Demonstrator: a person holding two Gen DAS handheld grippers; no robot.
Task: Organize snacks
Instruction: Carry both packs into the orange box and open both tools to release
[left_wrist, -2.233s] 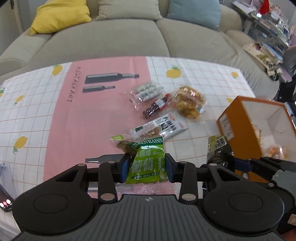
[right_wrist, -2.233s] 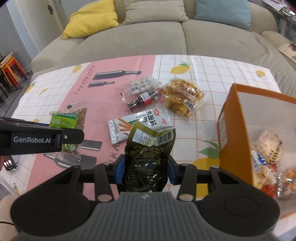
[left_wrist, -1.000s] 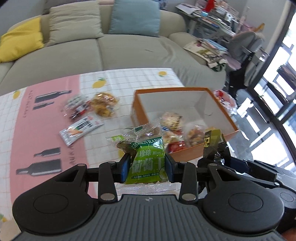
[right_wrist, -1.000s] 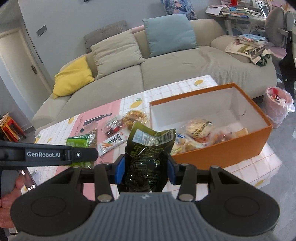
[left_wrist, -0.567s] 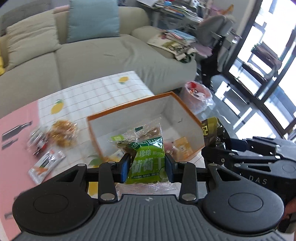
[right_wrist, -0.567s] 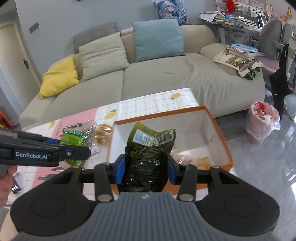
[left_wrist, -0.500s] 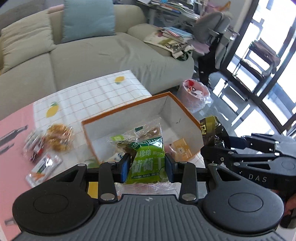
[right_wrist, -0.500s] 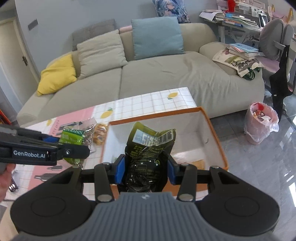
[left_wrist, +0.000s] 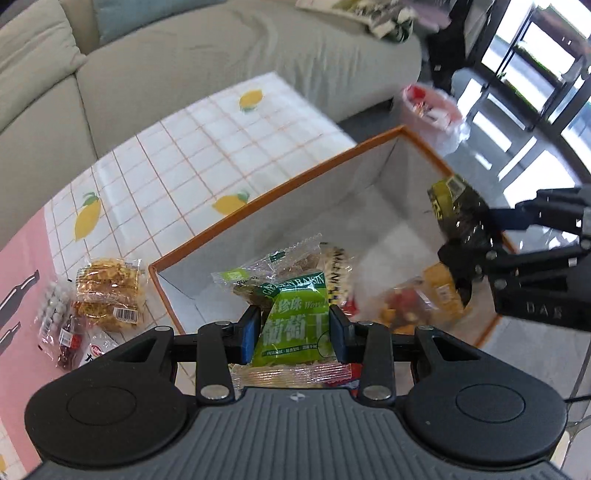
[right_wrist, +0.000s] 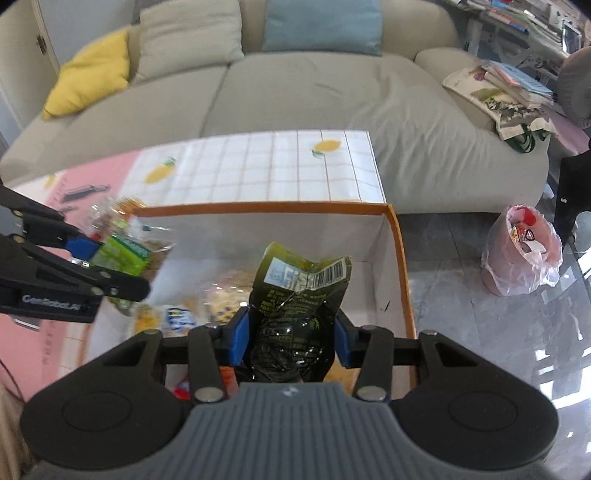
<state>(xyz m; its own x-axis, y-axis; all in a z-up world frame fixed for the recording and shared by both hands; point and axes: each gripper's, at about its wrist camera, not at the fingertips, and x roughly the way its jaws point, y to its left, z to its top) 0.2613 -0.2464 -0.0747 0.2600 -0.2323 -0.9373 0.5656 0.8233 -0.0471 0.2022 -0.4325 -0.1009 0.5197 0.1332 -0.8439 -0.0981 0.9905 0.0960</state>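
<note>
My left gripper (left_wrist: 294, 332) is shut on a green raisin packet (left_wrist: 295, 325), held over the near left part of the orange box (left_wrist: 280, 192). My right gripper (right_wrist: 291, 341) is shut on a dark green snack bag (right_wrist: 295, 295), held over the box's right half (right_wrist: 400, 266). The right gripper also shows in the left wrist view (left_wrist: 476, 258), and the left gripper in the right wrist view (right_wrist: 92, 258). Several wrapped snacks (left_wrist: 399, 306) lie on the box floor under both grippers.
Loose snack packs (left_wrist: 107, 291) lie on the checked tablecloth (left_wrist: 207, 147) left of the box. A beige sofa (right_wrist: 314, 92) stands behind the table. A pink bin bag (right_wrist: 524, 251) stands on the floor to the right.
Both grippers have moved closer and lower over the orange box, still holding their packets. The box now fills the middle of both views.
</note>
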